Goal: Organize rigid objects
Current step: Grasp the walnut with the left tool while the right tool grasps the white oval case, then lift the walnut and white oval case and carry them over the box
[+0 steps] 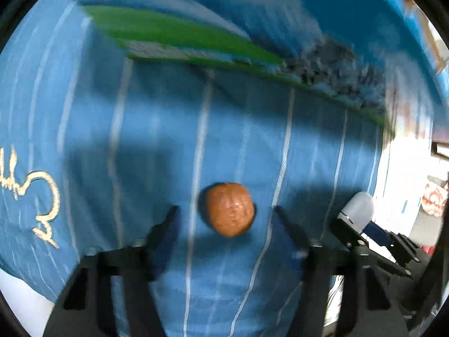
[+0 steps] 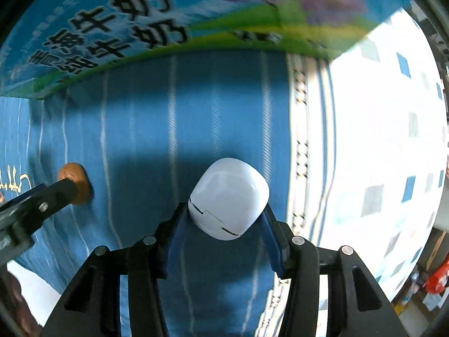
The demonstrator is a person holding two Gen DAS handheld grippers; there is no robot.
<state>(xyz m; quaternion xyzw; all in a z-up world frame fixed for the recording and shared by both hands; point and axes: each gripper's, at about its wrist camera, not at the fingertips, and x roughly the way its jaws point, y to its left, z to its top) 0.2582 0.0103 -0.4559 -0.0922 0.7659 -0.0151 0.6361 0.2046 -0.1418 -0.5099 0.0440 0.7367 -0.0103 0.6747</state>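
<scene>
The right claw [image 2: 227, 216] grips a white earbud case [image 2: 228, 198], both pads touching its sides, its seam end toward the camera and its rounded long axis pointing away toward the milk carton box [image 2: 112, 28]. The left claw [image 1: 226, 216] stands open around a brown walnut [image 1: 227, 209], pads apart from it. Both lie on a blue striped cloth [image 2: 168, 112] covering the surface, near its right edge, where a bright checked floor [image 2: 378, 140] shows

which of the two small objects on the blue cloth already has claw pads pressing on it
The white earbud case, pinched by the right claw. The brown walnut sits between the left claw's fingers with gaps either side.
</scene>
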